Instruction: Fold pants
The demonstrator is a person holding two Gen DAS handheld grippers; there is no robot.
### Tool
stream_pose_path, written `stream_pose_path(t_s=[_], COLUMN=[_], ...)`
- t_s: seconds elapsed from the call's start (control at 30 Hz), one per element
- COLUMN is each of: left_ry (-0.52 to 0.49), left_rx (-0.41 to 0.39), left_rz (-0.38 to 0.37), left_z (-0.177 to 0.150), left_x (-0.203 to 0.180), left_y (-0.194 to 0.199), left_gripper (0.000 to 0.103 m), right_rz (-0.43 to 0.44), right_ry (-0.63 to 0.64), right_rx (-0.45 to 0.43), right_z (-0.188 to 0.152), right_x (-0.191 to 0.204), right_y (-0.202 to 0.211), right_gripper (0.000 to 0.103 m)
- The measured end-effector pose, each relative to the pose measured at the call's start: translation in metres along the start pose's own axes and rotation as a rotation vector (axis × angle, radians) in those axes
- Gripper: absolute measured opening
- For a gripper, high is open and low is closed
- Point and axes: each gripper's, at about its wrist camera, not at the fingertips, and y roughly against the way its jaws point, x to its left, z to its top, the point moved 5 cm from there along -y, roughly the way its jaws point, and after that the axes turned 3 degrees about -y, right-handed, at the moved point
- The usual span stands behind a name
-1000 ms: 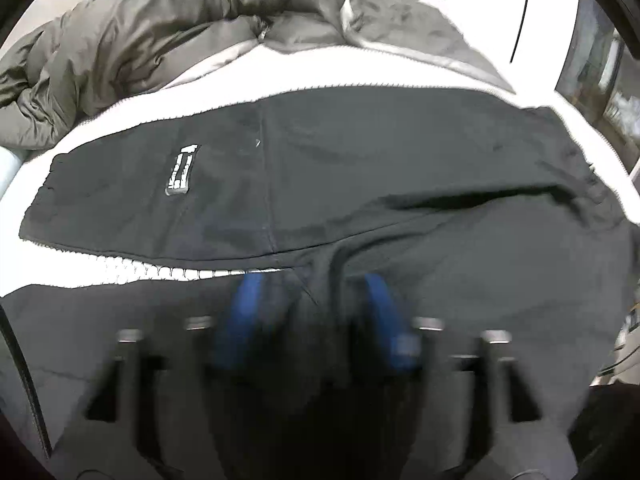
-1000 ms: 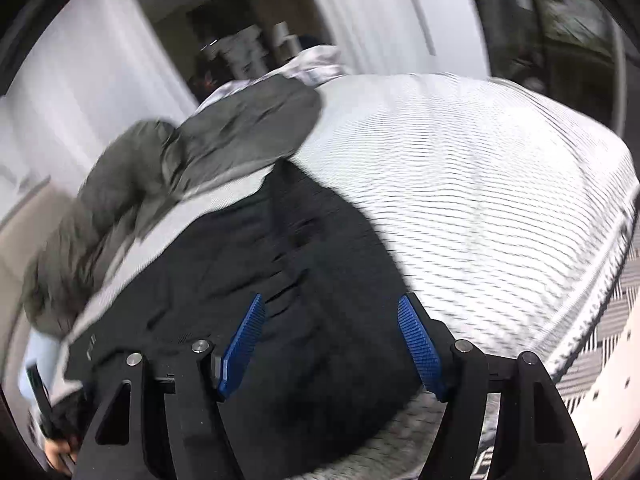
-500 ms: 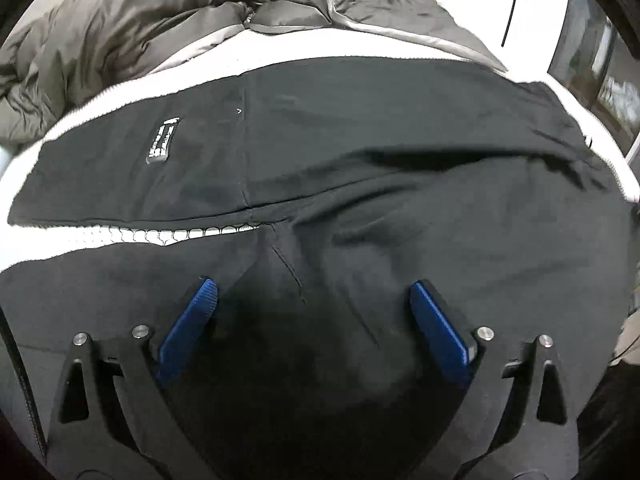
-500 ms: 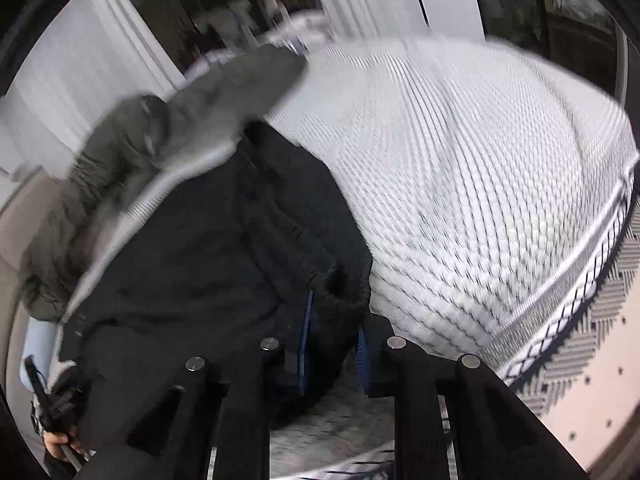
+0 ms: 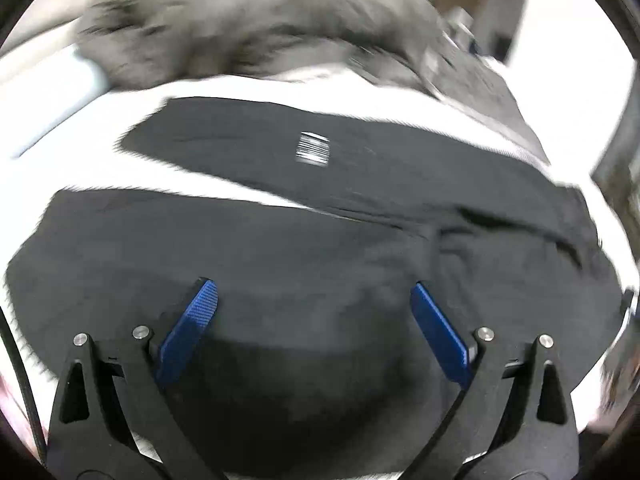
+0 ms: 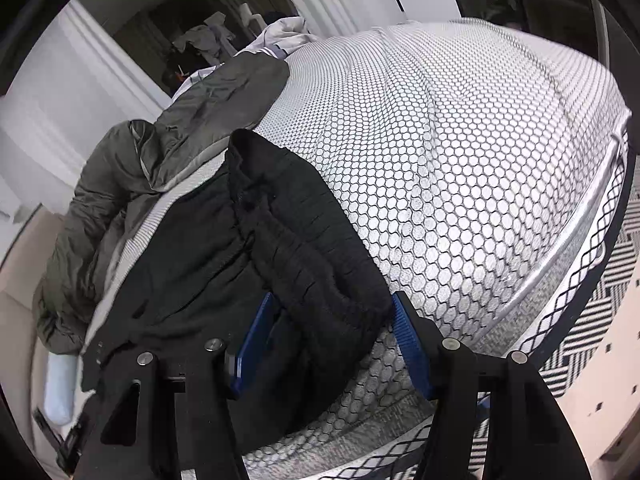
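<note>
Black pants (image 5: 320, 240) lie spread on a white honeycomb-patterned bed (image 6: 460, 160). In the left wrist view both legs run to the left with a strip of bedding between them, and a white label (image 5: 313, 148) shows on the far leg. My left gripper (image 5: 314, 304) is open just above the near leg and holds nothing. In the right wrist view the ribbed waistband (image 6: 316, 248) is bunched near the bed's edge. My right gripper (image 6: 334, 320) is open, its blue pads on either side of the waistband's near end.
A grey-green puffer jacket (image 5: 248, 28) is heaped on the bed beyond the pants; it also shows in the right wrist view (image 6: 132, 168). A zigzag-patterned rug (image 6: 600, 300) lies beside the bed at right. A pale blue pillow (image 6: 60, 384) sits at far left.
My right gripper shut on the waistband half a second ago and has now opened. My left gripper opened earlier and has swung left along the near leg.
</note>
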Motion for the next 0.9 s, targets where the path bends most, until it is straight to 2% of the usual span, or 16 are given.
stream_pose_path(t_s=[0.13, 0.23, 0.33, 0.43, 0.53, 0.6, 0.63, 0.67, 0.7, 0.73, 0.77, 0.9], left_ry=[0.223, 0.353, 0.421, 0.469, 0.453, 0.425, 0.421, 0.416, 0.415, 0.421, 0.436, 0.479], left_rx=[-0.048, -0.031, -0.014, 0.037, 0.019, 0.017, 0.01, 0.006, 0.012, 0.019, 0.017, -0.049], left_rz=[0.101, 0.123, 0.127, 0.109, 0.091, 0.08, 0.068, 0.046, 0.04, 0.048, 0.063, 0.044], left_z=[-0.011, -0.019, -0.02, -0.026, -0.031, -0.027, -0.024, -0.019, -0.013, -0.008, -0.005, 0.007], left_x=[0.074, 0.12, 0.148, 0.162, 0.16, 0.156, 0.156, 0.156, 0.156, 0.16, 0.164, 0.172], left_y=[0.036, 0.041, 0.034, 0.025, 0.031, 0.031, 0.029, 0.025, 0.019, 0.014, 0.012, 0.018], left_gripper=[0.097, 0.096, 0.096, 0.093, 0.092, 0.084, 0.073, 0.054, 0.039, 0.009, 0.0, 0.0], right_rz=[0.021, 0.031, 0.052, 0.062, 0.072, 0.073, 0.074, 0.076, 0.08, 0.083, 0.094, 0.148], right_ry=[-0.032, -0.052, -0.072, -0.087, -0.101, -0.11, -0.113, -0.113, -0.114, -0.116, -0.122, -0.138], right_rx=[0.009, 0.024, 0.026, 0.021, 0.019, 0.021, 0.022, 0.026, 0.027, 0.026, 0.03, 0.053], right_z=[-0.004, -0.006, -0.006, -0.006, -0.006, -0.005, -0.005, -0.006, -0.006, -0.007, -0.007, -0.008], right_x=[-0.002, -0.007, -0.013, -0.017, -0.024, -0.029, -0.03, -0.031, -0.031, -0.032, -0.033, -0.034], right_y=[-0.001, -0.001, 0.004, 0.006, 0.012, 0.013, 0.013, 0.014, 0.014, 0.014, 0.015, 0.015], right_gripper=[0.062, 0.062, 0.062, 0.062, 0.062, 0.062, 0.062, 0.062, 0.062, 0.062, 0.062, 0.062])
